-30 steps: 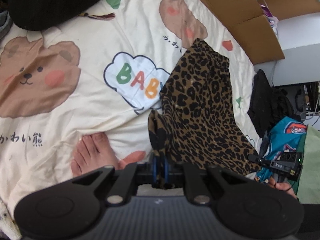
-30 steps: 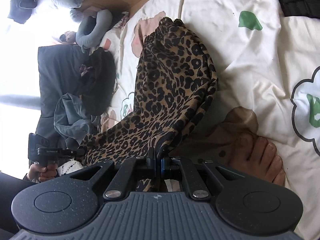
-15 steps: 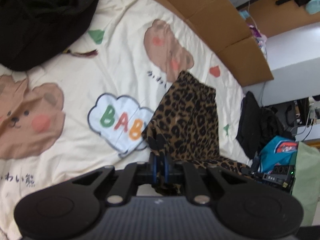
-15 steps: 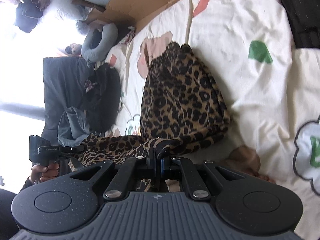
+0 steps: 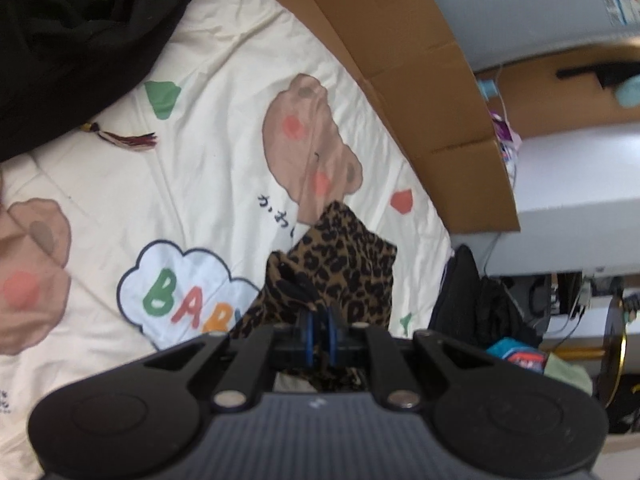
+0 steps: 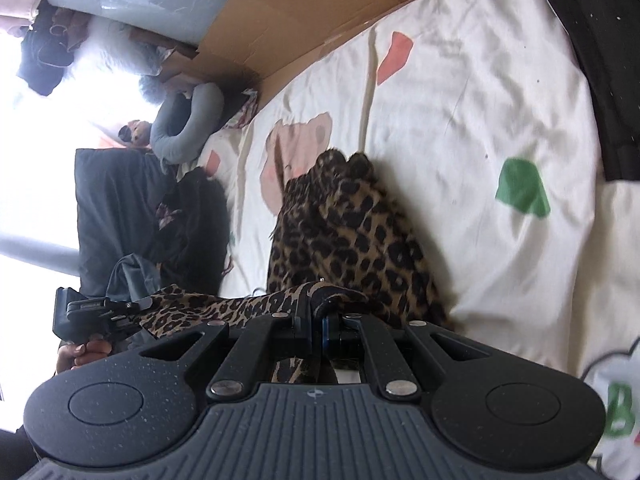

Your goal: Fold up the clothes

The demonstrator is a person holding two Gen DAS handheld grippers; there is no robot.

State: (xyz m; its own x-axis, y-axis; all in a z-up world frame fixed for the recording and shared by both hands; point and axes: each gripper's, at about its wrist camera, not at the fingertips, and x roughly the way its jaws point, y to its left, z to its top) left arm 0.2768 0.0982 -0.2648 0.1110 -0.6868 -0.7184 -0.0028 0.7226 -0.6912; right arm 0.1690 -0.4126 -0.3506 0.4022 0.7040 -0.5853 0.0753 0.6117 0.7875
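My left claw point(image 5: 319, 320) is pinched tight on a bunched edge of the leopard-print garment point(image 5: 344, 264), with the cloth squeezed between the blue pads point(image 5: 309, 326). My right claw point(image 6: 316, 316) is clamped down the same way on another edge of that garment point(image 6: 352, 232). In the right wrist view a strip of the leopard cloth stretches from my right claw toward 9 o'clock, where it meets the left claw point(image 6: 144, 303), gripped by a hand point(image 6: 82, 354).

From both claws the rest of the garment hangs down toward 12 o'clock, its far end resting crumpled on the bed sheet point(image 5: 224, 152), over the edge of a printed brown bear point(image 5: 312, 140). In the left wrist view a cloud print point(image 5: 180, 292) reading "BAB" sits at 10 o'clock of the claw, a dark tassel point(image 5: 128, 140) lies farther out, and a black garment point(image 5: 80, 32) fills the 11 o'clock corner. Flattened cardboard point(image 5: 420, 80) borders the bed at 1 o'clock.
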